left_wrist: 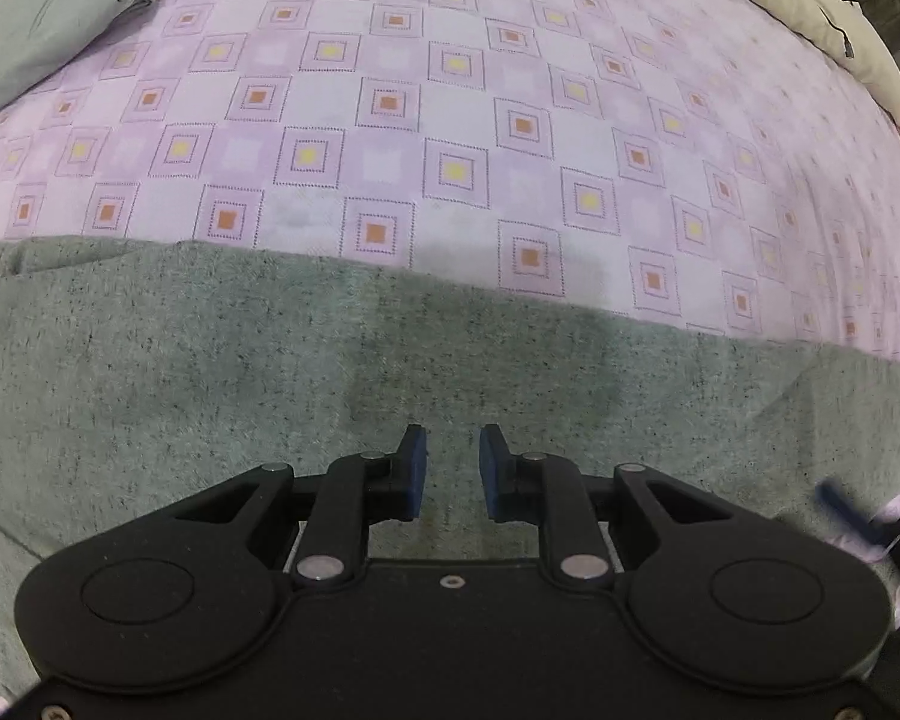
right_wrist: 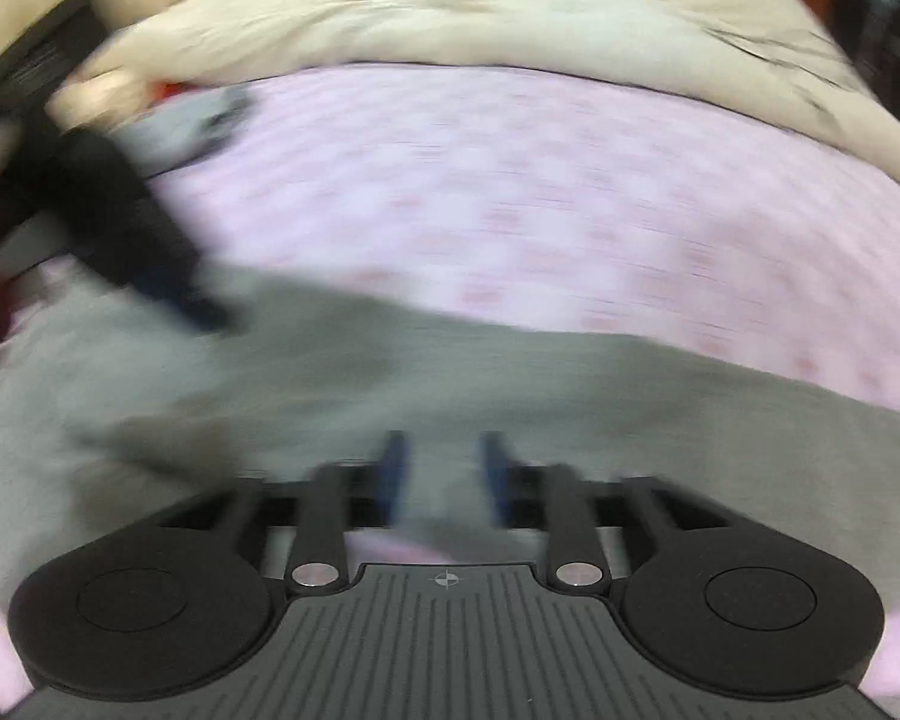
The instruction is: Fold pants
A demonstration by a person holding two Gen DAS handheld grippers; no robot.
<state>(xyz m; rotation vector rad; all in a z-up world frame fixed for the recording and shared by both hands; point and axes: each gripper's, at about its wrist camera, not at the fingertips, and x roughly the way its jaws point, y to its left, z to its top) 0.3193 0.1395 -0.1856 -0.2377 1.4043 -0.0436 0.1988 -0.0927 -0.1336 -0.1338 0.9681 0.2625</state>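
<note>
Under my left gripper (left_wrist: 453,468) lie the grey pants (left_wrist: 210,372), spread flat as a wide speckled band across the near part of the bed. Its two blue-padded fingers (left_wrist: 415,474) stand apart with only cloth showing below the gap, so nothing is pinched there. Beyond the pants' far edge the pink bedsheet (left_wrist: 450,120) runs on with its pattern of small squares, a grey-green garment (left_wrist: 48,18) is bunched at the far left corner, and a cream blanket (left_wrist: 822,6) with a thin dark cable lies at the far right. At the right edge of that view I can just see the blurred blue tip of my other tool. My right gripper (right_wrist: 444,474) hangs over the same pants (right_wrist: 570,420), its jaws parted too and gripping nothing; that whole picture is smeared, so finer detail is lost. From there my left gripper (right_wrist: 168,282) shows as a dark shape over the pants at the left, with the cream blanket (right_wrist: 450,18) piled across the far side.
</note>
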